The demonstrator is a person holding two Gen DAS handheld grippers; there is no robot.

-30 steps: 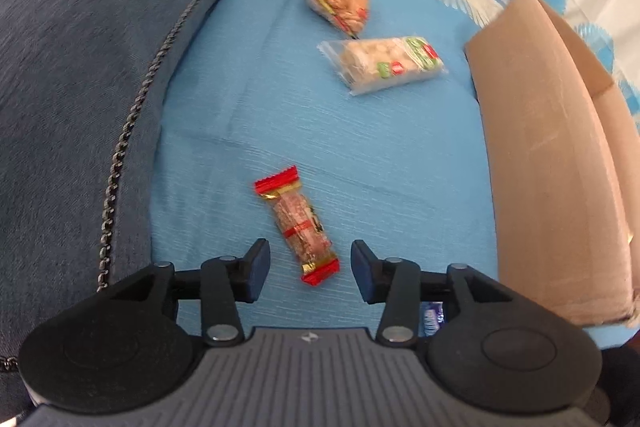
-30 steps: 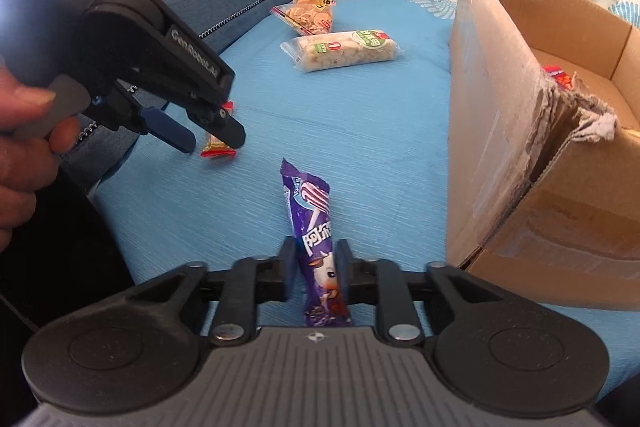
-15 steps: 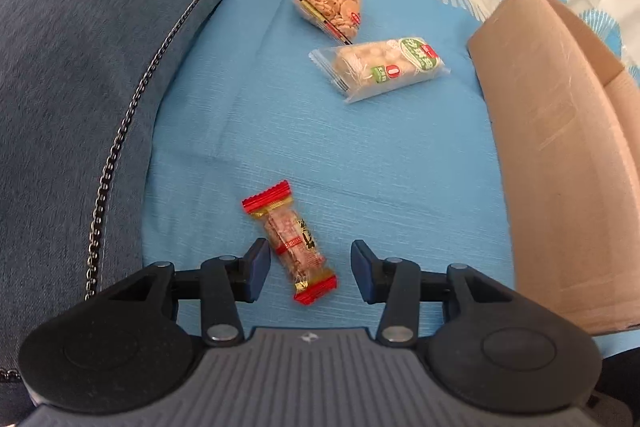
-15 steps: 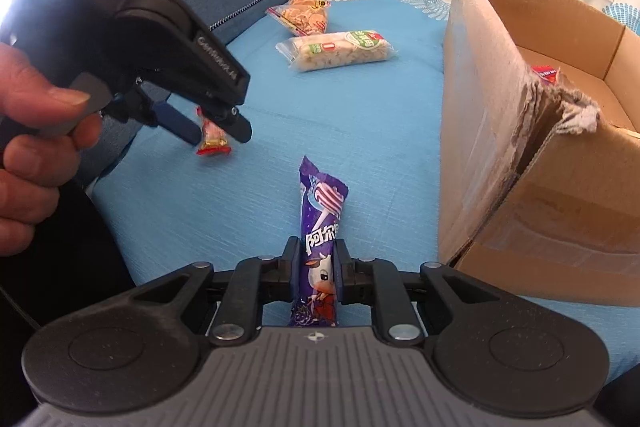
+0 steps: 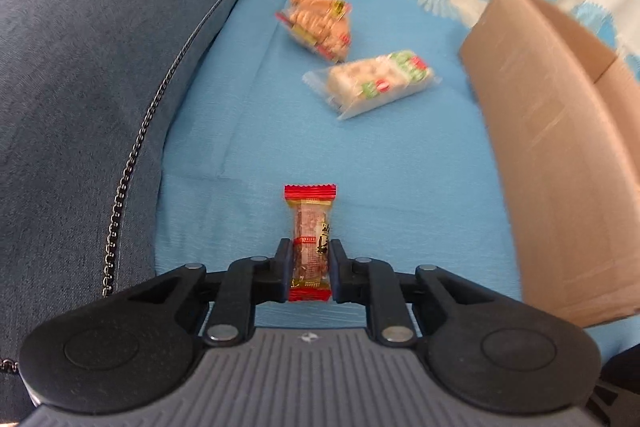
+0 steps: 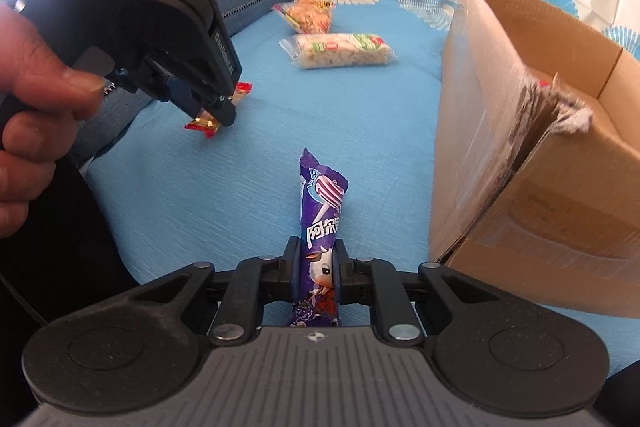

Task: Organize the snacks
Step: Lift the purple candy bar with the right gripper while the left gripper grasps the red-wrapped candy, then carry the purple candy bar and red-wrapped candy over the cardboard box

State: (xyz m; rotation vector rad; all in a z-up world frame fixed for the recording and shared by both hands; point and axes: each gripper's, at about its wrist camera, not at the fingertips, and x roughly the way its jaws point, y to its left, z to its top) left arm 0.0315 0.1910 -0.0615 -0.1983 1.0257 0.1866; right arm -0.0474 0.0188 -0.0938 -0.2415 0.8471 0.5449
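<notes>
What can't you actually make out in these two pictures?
- Cardboard box, right view: its contents, apart from a red scrap at the rim; the near wall and torn flap hide the inside.
- Cardboard box, left view: only its outer wall shows; the frame edge cuts it.
- Two clear snack packs, left view: labels smeared by blur.
- Red-ended candy, left view: small print unreadable.
- Purple wrapper, right view: lower end hidden behind the right gripper.

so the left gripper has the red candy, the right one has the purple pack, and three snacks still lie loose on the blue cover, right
Not quite: only two snacks lie loose on the blue cover, the cracker bag and the rice bar, as the right wrist view shows. The left gripper, its jaws closing, does have the red candy, and the right gripper the purple pack.
</notes>
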